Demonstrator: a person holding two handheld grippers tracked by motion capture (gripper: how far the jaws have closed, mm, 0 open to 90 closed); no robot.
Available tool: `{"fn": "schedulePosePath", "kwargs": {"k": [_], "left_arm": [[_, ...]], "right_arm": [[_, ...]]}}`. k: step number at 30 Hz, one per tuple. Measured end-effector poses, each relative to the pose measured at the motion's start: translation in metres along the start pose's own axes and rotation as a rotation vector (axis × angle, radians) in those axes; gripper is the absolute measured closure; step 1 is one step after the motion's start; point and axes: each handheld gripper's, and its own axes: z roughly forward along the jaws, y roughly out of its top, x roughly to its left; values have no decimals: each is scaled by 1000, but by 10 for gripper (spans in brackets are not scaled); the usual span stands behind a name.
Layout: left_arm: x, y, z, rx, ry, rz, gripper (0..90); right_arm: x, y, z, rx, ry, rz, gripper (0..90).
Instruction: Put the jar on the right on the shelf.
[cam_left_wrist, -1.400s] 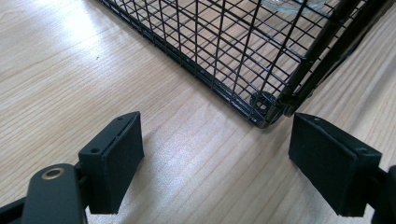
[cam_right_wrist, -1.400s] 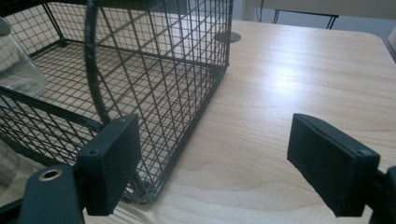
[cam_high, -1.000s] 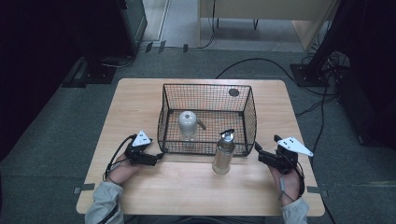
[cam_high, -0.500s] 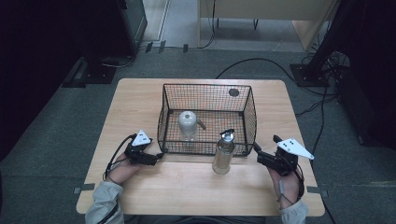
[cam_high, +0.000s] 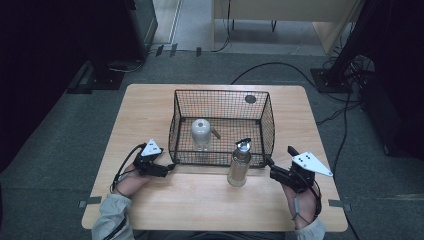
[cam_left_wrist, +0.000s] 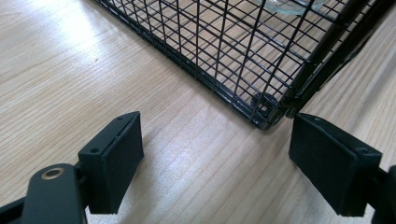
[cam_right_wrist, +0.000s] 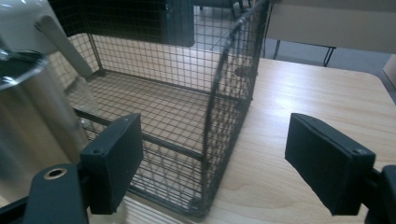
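A black wire basket (cam_high: 222, 92) stands mid-table with a clear bottle with a white cap (cam_high: 201, 132) upright inside it. A steel bottle with a black top (cam_high: 240, 165) stands on the wood just outside the basket's front wall. My left gripper (cam_high: 170, 167) lies at the basket's front left corner (cam_left_wrist: 266, 109), open and empty (cam_left_wrist: 219, 154). My right gripper (cam_high: 277, 156) hovers by the front right corner, jaws open with nothing held (cam_right_wrist: 215, 158). In the right gripper view the steel bottle (cam_right_wrist: 32, 121) sits just outside the left jaw, and the basket corner post (cam_right_wrist: 224, 93) is ahead.
A dark round spot (cam_high: 250, 98) marks the wooden table (cam_high: 150, 110) behind the basket. A tan stick-like piece (cam_high: 216, 133) leans by the white-capped bottle. Cables trail over the grey floor (cam_high: 280, 65) beyond the far edge. Bare wood runs along the front (cam_high: 200, 205).
My right gripper has shifted a little beside the basket's front right corner. The left gripper, the basket and both bottles stay as they were.
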Motion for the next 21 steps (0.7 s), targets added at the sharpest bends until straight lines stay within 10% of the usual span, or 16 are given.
{"fn": "schedulePosePath", "kwargs": {"k": [21], "left_arm": [[0,0,1,0,-3,3,179]], "right_arm": [[39,5,-8,-31,58,-8,194]]}}
